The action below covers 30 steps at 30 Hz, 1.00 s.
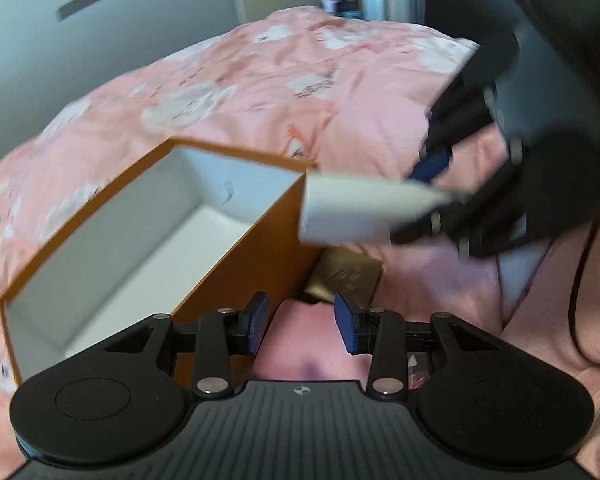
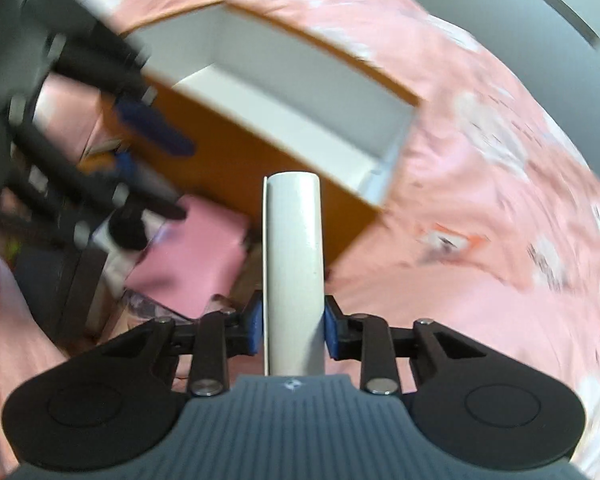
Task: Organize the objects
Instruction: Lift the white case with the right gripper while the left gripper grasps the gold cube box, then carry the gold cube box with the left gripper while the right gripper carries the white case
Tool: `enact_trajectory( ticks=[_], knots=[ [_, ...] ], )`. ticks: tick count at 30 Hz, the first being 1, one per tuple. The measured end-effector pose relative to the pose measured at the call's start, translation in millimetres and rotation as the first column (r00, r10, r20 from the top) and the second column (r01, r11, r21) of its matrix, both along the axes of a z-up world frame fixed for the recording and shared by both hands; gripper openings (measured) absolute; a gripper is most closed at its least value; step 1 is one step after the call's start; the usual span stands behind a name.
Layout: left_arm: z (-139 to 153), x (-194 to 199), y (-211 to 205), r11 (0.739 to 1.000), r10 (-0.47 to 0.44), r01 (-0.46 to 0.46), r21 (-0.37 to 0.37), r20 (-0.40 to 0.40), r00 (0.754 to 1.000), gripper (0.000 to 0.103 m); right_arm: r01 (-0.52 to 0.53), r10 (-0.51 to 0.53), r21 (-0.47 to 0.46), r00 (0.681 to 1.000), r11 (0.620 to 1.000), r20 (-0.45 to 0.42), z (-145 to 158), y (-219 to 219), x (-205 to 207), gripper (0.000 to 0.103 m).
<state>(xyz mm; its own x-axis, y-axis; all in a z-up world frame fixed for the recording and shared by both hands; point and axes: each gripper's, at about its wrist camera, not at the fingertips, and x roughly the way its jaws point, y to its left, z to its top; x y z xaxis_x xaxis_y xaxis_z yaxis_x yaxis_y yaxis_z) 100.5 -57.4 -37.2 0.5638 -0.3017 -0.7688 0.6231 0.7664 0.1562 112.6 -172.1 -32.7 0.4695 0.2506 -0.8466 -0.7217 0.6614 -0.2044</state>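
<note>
An orange box (image 1: 236,240) with a white inside lies open and empty on the pink bedding; in the right wrist view the orange box (image 2: 236,160) is ahead and to the left. My right gripper (image 2: 293,322) is shut on a slim white box (image 2: 294,248), its blue pads pressing both long sides. In the left wrist view that white box (image 1: 352,212) hangs by the orange box's near right corner, above the bedding, with the right gripper (image 1: 424,200) behind it. My left gripper (image 1: 302,322) is open with nothing between its pads, beside the orange box's side wall.
A small gold-brown box (image 1: 344,276) lies against the orange box's outer wall. A flat pink item (image 2: 192,248) and dark objects (image 2: 60,280) lie to the left of it. Pink printed bedding (image 1: 260,80) covers the surface. A black cable (image 1: 576,312) hangs at the right.
</note>
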Motion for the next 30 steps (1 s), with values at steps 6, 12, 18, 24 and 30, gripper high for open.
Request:
enact_trajectory(
  ticks=[6, 12, 18, 24, 30],
  knots=[
    [-23.3, 6.9, -49.5, 0.98, -0.141, 0.142, 0.137, -0.015, 0.99, 0.05, 0.177, -0.169, 0.119, 0.982, 0.977, -0.079, 16.5, -30.1, -3.6, 0.031],
    [-60.6, 12.0, -91.5, 0.915, -0.219, 0.218, 0.339, -0.037, 0.975, 0.053, 0.302, -0.274, 0.215, 0.95, 0.929, -0.152, 4.7, -67.5, 28.8, 0.031],
    [-98.4, 1.4, -113.9, 0.825, -0.28, 0.253, 0.506, -0.023, 0.96, 0.06, 0.328, -0.283, 0.291, 0.941, 0.899, -0.187, 3.5, -97.9, 18.9, 0.031],
    [-124.5, 6.5, -127.1, 0.756, -0.292, 0.261, 0.601, -0.047, 0.955, 0.07, 0.327, -0.268, 0.334, 0.94, 0.884, -0.211, -4.8, -109.1, 24.4, 0.031],
    [-140.1, 15.6, -137.7, 0.705, -0.28, 0.26, 0.661, -0.078, 0.957, 0.074, 0.328, -0.254, 0.359, 0.938, 0.874, -0.237, -12.3, -116.2, 30.6, 0.031]
  ],
)
